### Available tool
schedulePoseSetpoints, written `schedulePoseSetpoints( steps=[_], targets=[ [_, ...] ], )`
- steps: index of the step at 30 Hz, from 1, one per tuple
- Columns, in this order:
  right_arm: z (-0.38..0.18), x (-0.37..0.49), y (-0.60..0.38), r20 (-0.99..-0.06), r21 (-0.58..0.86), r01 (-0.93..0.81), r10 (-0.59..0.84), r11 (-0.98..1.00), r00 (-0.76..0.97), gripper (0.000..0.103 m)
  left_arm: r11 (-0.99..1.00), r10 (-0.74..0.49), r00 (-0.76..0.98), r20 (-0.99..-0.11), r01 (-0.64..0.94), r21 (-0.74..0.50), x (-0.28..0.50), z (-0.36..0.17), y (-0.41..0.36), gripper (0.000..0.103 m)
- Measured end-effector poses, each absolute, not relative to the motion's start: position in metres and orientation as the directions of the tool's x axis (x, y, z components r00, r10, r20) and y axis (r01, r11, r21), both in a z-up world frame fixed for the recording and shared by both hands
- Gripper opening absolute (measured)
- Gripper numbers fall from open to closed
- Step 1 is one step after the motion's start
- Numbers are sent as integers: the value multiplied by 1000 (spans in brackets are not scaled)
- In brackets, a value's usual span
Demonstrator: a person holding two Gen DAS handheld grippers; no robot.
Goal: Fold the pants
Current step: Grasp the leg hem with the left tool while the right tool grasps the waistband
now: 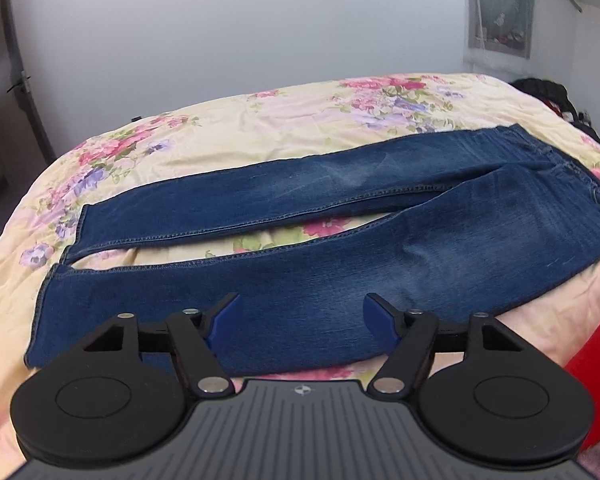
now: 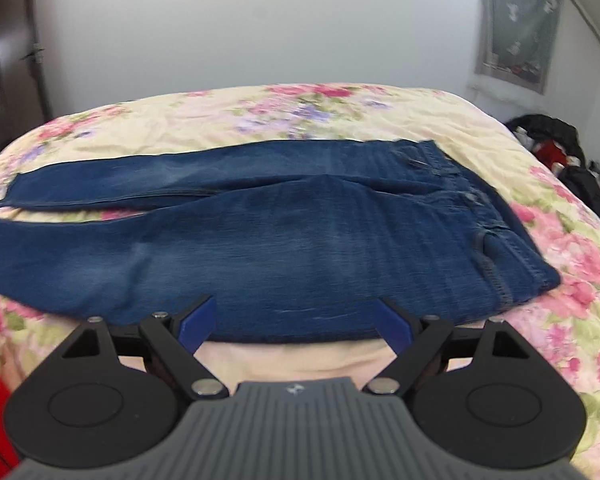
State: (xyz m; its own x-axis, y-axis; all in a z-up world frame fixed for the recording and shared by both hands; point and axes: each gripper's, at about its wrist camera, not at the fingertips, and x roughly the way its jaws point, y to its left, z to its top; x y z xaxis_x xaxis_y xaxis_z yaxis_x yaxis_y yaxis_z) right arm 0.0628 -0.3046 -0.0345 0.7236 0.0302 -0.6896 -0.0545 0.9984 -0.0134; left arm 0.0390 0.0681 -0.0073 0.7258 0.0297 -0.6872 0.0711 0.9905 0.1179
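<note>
the pants [image 1: 340, 240], blue denim, lie spread flat on the bed [image 1: 260, 128] over a floral cover, legs running to the left and parted in a narrow v, waistband [image 2: 496, 236] at the right end. no fold is made yet.

left hand-held gripper [image 1: 302, 316]: jaws apart, nothing between them, poised above the near leg around mid-length. right hand-held gripper [image 2: 296, 322]: jaws apart and empty, at the near edge of the seat area, short of the waistband.

handling, as judged: denim is soft but fairly heavy and thick; it drapes, drags on the cover and does not slip readily. seams and hems are stiffer and give firmer purchase. best holds appear to be the near waistband corner and the near leg hem [image 1: 40, 320], pinching the edge.
</note>
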Motion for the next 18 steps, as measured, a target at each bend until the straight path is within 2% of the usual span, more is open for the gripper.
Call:
schedulePoseSetpoints(
  steps=[1, 6, 7, 9, 11, 15, 18],
  targets=[
    [-35, 70, -314, -695, -33, -42, 7, 999, 719, 79, 989, 22, 721, -693, 85, 119, 43, -7, 76, 75],
    [-39, 99, -355, -722, -101, -36, -48, 994, 690, 51, 983, -30, 682, -730, 153, 102, 65, 0, 130, 68],
    [-40, 103, -361, -727, -116, -35, -61, 993, 684, 43, 980, -34, 674, -738, 168, 109, 69, 2, 141, 67],
    [-45, 113, -373, -739, -149, -33, -89, 988, 667, 39, 964, -40, 647, -762, 226, 141, 78, 3, 161, 66],
    [-51, 122, -385, -751, -160, -24, -106, 987, 652, 29, 944, -51, 599, -799, 289, 157, 87, 0, 176, 66],
    [-66, 147, -410, -803, -93, 13, -82, 996, 590, 29, 884, 4, 495, -869, 405, 235, 100, -23, 191, 66],
    [-77, 161, -420, -827, -69, 38, -78, 997, 557, 29, 834, 35, 388, -921, 496, 240, 107, -48, 198, 67]
  ],
)
